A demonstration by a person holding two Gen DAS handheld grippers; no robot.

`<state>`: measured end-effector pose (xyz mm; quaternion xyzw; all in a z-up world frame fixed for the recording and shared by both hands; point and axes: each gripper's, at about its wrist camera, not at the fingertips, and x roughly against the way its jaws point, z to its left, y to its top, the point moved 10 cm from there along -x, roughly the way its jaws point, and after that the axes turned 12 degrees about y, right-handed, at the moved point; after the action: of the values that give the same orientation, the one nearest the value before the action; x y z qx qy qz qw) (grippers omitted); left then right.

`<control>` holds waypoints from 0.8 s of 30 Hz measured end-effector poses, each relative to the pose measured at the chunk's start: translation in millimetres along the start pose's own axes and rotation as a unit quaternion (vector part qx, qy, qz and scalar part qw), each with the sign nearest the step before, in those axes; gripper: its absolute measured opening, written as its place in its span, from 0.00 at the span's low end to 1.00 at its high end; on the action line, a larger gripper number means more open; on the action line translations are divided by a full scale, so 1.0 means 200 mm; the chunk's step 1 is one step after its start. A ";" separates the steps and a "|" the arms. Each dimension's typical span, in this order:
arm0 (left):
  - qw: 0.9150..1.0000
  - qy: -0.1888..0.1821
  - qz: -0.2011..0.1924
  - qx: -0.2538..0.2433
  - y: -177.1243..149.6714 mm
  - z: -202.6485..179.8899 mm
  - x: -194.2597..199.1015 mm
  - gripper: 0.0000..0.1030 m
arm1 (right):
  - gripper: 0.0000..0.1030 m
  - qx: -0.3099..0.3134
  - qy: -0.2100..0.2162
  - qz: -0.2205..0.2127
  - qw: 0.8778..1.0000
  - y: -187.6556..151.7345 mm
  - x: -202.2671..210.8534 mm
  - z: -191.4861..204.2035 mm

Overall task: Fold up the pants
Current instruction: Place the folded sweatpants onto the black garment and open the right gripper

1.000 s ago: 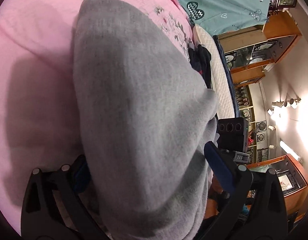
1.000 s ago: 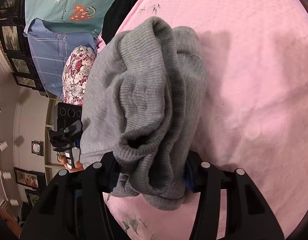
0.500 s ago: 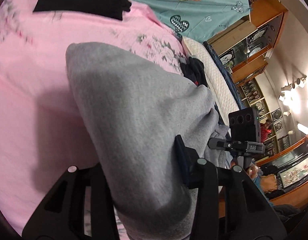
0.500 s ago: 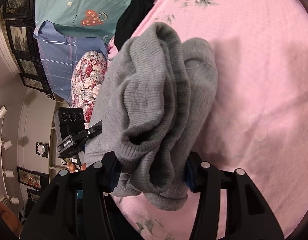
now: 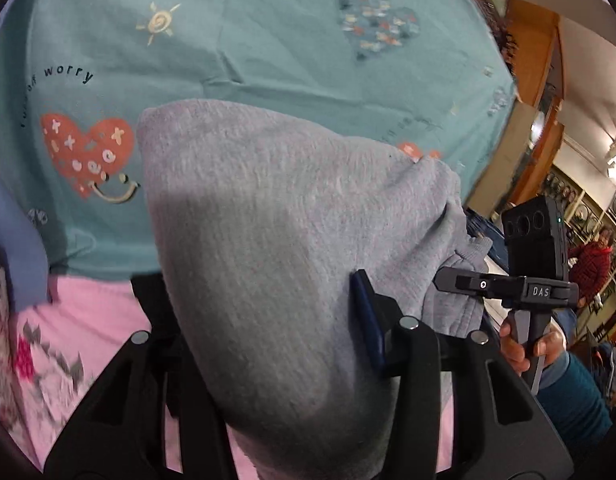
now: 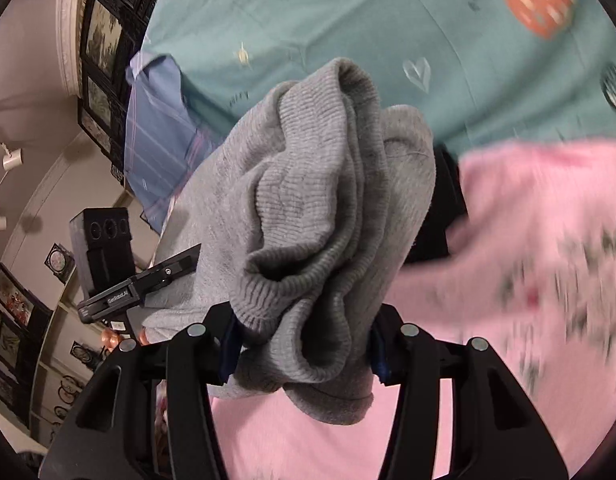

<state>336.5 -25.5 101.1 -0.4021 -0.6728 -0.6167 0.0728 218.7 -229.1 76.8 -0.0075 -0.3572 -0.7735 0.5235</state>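
Left tool (image 5: 268, 336) is clamped on a plain fold of the grey pants (image 5: 292, 240); its jaws have just been opening slightly, cloth between them. Right tool (image 6: 304, 344) is clamped on the bunched ribbed end (image 6: 308, 208). The pants hang lifted over the pink bed (image 6: 528, 280).

Judgement: keep both tools level and the cloth taut before laying it down.

Only the left view shows the hand (image 5: 528, 346) gripping the right tool's handle.

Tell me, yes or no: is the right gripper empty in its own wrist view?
No: the right gripper has the ribbed end of the gray pants bunched between its closed fingers.
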 end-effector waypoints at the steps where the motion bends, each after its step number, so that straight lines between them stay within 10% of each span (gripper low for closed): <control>1: 1.000 0.002 0.004 0.004 0.01 0.06 -0.09 0.45 | 0.50 0.007 0.000 -0.007 1.000 0.10 -0.06 -0.03; 7: 0.985 0.034 0.143 0.084 -0.36 0.45 -0.88 0.53 | 0.50 -0.031 -0.028 -0.026 0.999 0.41 -0.48 -0.51; 9: 0.984 0.016 0.126 0.126 -0.45 0.52 -0.95 0.66 | 0.51 -0.060 -0.074 -0.007 0.995 0.35 -0.64 -0.76; 13: 0.984 0.018 0.120 0.129 -0.45 0.56 -0.87 0.71 | 0.72 -0.088 -0.151 0.033 0.984 0.13 -0.84 -1.09; 18: 0.983 0.144 0.091 0.074 -0.27 0.65 -0.52 0.80 | 0.83 -0.066 -0.190 0.043 0.979 0.17 -0.81 -1.05; 21: 0.957 0.288 0.043 -0.007 -0.12 0.60 -0.19 0.89 | 0.83 -0.046 -0.203 0.005 0.978 0.29 -0.64 -0.86; 24: 0.946 0.323 0.003 -0.039 -0.08 0.41 0.13 0.98 | 0.85 0.021 -0.214 -0.028 0.976 0.39 -0.43 -0.53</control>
<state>342.3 60.2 84.9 -0.1861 -0.5876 -0.7388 0.2724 360.1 -236.0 7.3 -0.1517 -0.4769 -0.7609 0.4130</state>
